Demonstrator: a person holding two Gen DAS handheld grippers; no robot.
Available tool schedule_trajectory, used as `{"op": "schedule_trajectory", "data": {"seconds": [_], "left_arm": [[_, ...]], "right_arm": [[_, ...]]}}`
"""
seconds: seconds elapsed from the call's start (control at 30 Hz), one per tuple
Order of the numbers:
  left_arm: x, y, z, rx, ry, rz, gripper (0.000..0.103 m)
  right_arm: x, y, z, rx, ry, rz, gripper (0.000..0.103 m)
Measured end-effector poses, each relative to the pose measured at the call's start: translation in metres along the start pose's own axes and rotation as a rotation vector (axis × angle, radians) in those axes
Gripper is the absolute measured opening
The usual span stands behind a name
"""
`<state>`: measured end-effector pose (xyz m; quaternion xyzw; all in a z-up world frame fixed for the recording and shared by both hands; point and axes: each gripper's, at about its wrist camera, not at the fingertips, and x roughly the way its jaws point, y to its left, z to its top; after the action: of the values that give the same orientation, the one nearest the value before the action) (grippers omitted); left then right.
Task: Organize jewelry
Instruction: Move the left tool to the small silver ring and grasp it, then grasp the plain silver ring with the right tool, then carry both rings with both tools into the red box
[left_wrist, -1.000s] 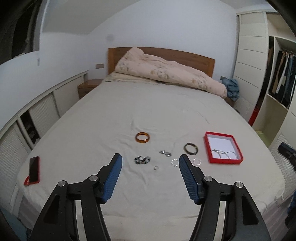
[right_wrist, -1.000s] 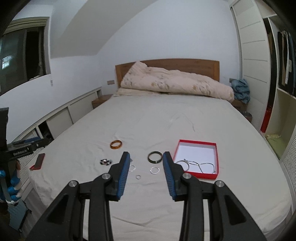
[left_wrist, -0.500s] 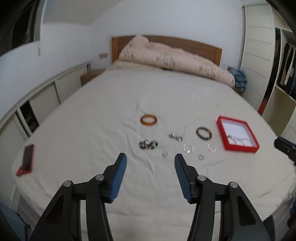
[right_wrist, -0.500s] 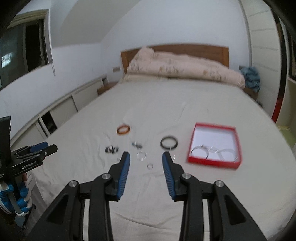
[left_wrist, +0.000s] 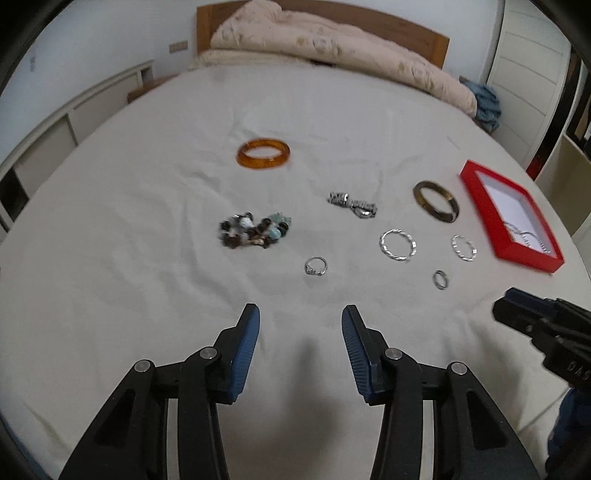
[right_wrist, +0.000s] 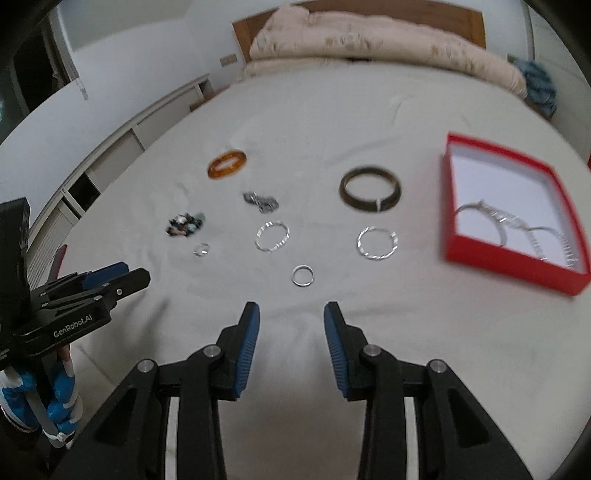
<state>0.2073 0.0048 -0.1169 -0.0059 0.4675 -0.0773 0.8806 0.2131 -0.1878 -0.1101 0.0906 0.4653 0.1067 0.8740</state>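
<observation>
Both the left gripper and right gripper hang empty, jaws apart, the left's just narrowing; that small ring could sink into the soft bedsheet when pinched.

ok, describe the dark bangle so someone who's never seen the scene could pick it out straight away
Start at the red box on the right side of the bed sheet. Just left of its far corner lies the dark bangle, flat on the sheet. It is thick and brown-olive, unlike the thin silver hoops nearer the camera and the orange bangle farther left.
</observation>
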Motion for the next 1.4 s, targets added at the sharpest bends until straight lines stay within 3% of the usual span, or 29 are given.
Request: {"op": "schedule_trajectory", "data": {"seconds": [0.23, 0.43, 0.63, 0.7, 0.77, 1.1, 1.4], "left_arm": [[0.043, -0.002, 0.013, -0.001, 0.041, -0.008, 0.045], [0.057, -0.004, 0.014, 0.005, 0.043, -0.001, 0.042], [0.061, -0.004, 0.016, 0.020, 0.033, 0.001, 0.027], [0.061, -0.005, 0.016, 0.025, 0.035, -0.007, 0.018], [0.061, -0.006, 0.017, 0.032, 0.036, -0.006, 0.018], [0.032, -0.011, 0.018, 0.037, 0.027, -0.012, 0.018], [-0.020, -0.038, 0.022, 0.067, -0.028, -0.046, 0.018]], "right_arm": [[0.055, -0.008, 0.007, 0.001, 0.048, 0.017, 0.034], [0.071, -0.007, 0.010, -0.033, 0.044, 0.008, 0.034], [0.078, -0.004, 0.015, -0.076, 0.044, -0.010, 0.019], [0.079, -0.003, 0.014, -0.089, 0.047, -0.012, 0.019], [0.079, -0.003, 0.013, -0.093, 0.052, -0.009, 0.019], [0.052, 0.000, 0.010, -0.067, 0.031, 0.012, 0.019], [-0.019, -0.003, 0.004, -0.045, -0.053, -0.008, 0.019]]}}
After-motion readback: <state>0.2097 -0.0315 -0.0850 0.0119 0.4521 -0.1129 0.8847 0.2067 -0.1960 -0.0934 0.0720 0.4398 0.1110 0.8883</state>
